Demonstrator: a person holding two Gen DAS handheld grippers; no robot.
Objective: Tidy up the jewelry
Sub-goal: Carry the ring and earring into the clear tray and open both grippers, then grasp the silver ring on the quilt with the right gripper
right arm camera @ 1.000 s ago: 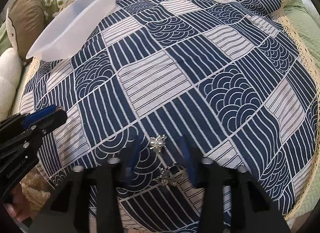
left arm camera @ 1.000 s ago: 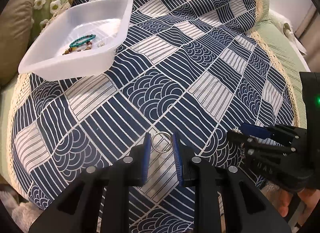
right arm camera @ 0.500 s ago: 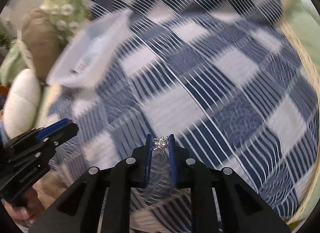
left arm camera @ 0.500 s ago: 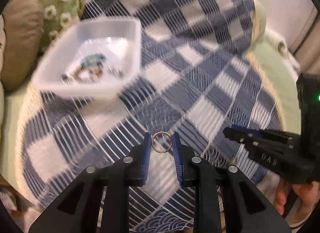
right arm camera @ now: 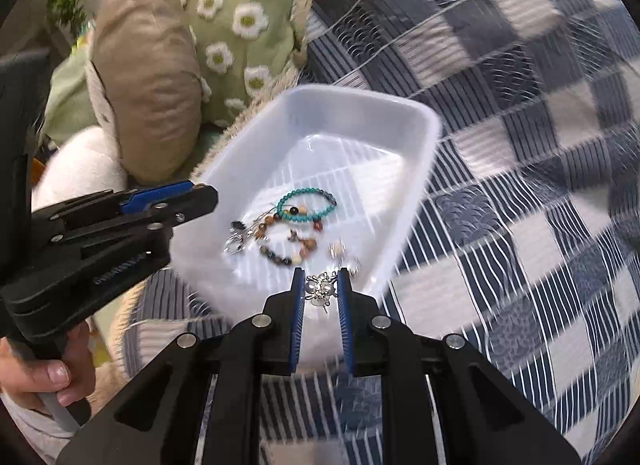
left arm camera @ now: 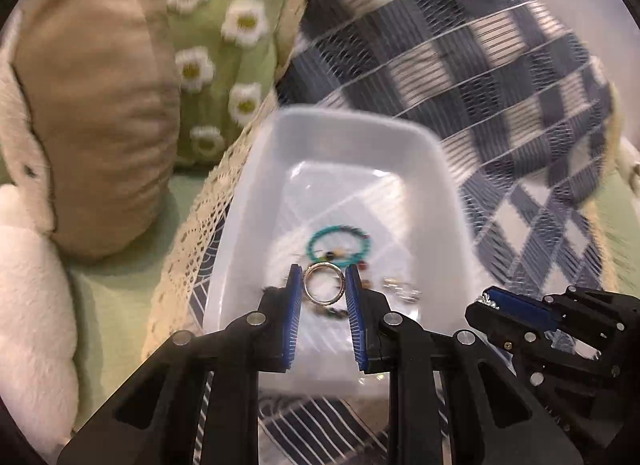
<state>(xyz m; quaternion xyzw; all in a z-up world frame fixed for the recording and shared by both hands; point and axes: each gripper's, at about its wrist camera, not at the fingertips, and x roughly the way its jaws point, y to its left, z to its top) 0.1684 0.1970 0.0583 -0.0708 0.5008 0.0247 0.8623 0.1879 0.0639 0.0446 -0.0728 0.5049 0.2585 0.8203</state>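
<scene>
Left gripper (left arm camera: 323, 290): fingers clamped on a silver ring (left arm camera: 323, 288), which is held upright between the blue pads above the white tray (left arm camera: 256, 225). Right gripper (right arm camera: 320, 291): fingers clamped on a small silver charm with pearl-like beads (right arm camera: 320, 288), held over the tray's near rim at about 6 o'clock of the tray.

Tray contents, seen from the right wrist: a turquoise bead bracelet (right arm camera: 306, 204) toward 12 o'clock of the pile; a brown and dark bead bracelet (right arm camera: 286, 247) just below it and touching it; a silver pendant (right arm camera: 235, 243) at 9 o'clock; small pale pieces (right arm camera: 338, 251) at 4 o'clock, too blurred to name. These lie on the tray floor directly under both held items.

Surroundings: the tray rests on a blue-and-white patterned cloth (right arm camera: 520, 185) with a cream lace border (left arm camera: 192, 241), which lies over a pale green bedcover (left arm camera: 120, 297). At 10 to 11 o'clock of the tray stand a tan cushion (right arm camera: 148, 77) and a green cushion with white daisies (right arm camera: 240, 17), the two touching. A white plush item (left arm camera: 32, 317) lies at 8 o'clock.

In the right wrist view the left gripper's side crosses the tray's 9 o'clock rim, with the person's left hand (right arm camera: 36, 373) on its handle. In the left wrist view the right gripper enters at 4 o'clock, just beside the tray's right wall.
</scene>
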